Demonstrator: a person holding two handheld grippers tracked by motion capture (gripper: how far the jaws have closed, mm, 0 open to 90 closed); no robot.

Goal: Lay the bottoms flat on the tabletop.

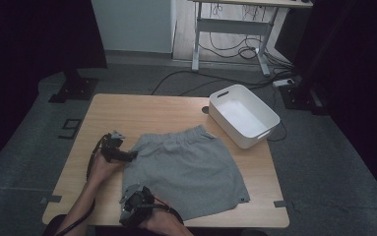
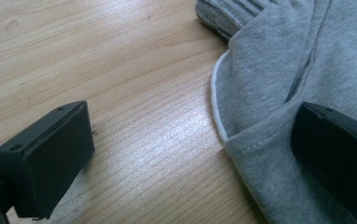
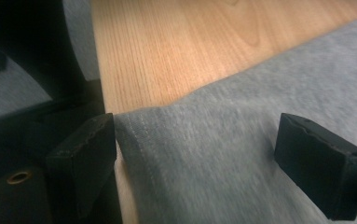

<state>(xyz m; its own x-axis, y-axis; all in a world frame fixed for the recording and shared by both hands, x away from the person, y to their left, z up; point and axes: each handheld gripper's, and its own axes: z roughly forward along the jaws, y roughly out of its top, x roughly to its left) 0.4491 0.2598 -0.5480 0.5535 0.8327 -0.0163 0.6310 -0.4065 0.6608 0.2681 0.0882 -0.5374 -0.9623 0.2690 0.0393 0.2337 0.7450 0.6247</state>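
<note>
On the wooden table (image 1: 127, 110) lie grey shorts (image 1: 186, 167). At their left edge the left gripper (image 1: 132, 155) has its jaws apart. At the near hem the right gripper (image 1: 133, 194) is also spread wide.

Each black claw (image 1: 128, 156) has blocky rectangular jaws and a trailing cable.

Grey knit shorts (image 1: 183, 169), spread flat and unfolded on the desk (image 1: 127, 110), toward its near edge. Ribbed elastic waistband toward the far edge, leg hems toward the near edge and near right corner. White piping along a side seam at the left.
</note>
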